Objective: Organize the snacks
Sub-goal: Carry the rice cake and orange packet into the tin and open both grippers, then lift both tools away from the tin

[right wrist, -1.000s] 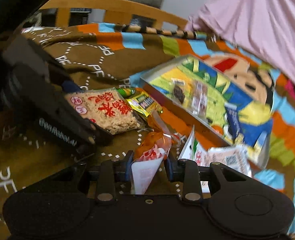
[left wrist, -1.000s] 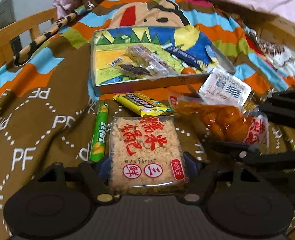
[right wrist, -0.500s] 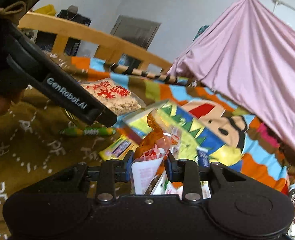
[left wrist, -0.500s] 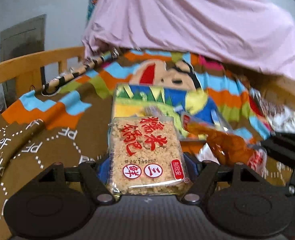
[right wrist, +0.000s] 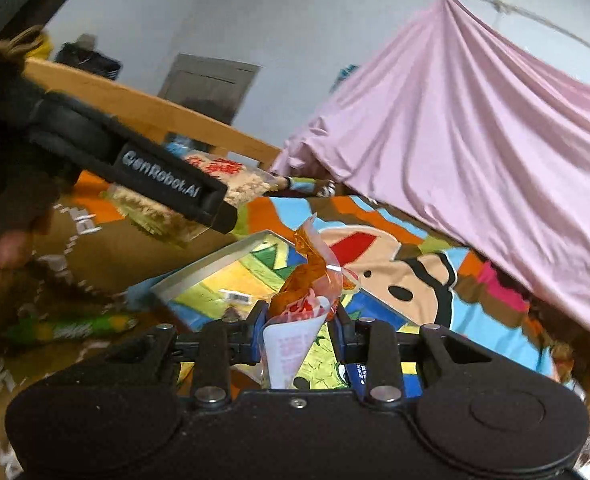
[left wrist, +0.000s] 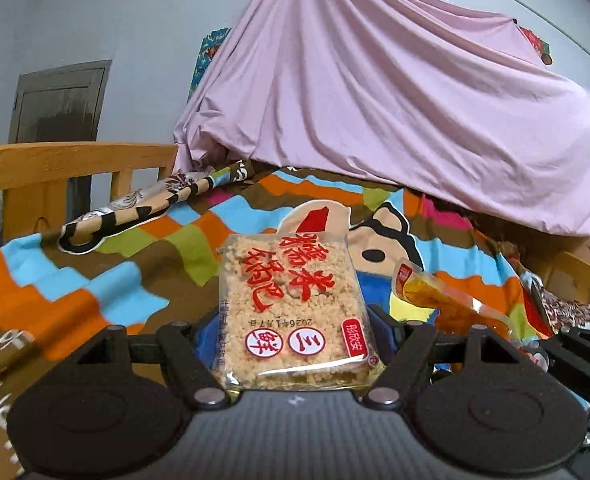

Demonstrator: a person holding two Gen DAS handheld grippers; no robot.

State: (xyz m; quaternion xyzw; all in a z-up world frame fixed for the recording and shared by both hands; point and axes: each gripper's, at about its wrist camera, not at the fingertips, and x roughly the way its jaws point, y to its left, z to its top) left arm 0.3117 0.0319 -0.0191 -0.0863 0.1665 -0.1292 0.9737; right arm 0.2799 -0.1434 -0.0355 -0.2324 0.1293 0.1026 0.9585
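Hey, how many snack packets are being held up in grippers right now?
2: the rice cracker pack in the left gripper, and the orange packet in the right gripper. Others may be hidden below.

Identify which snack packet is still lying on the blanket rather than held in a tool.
The green stick packet, lying flat on the brown blanket. The rice cracker pack is in the left tool, the orange packet in the right tool.

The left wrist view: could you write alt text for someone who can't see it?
A black two-finger left gripper holds a clear rice cracker packet with red Chinese print, lifted above a colourful striped cartoon blanket. At right, an orange snack packet pokes in from the other gripper. Behind hang a pink sheet, a wooden bed rail and a grey wall.
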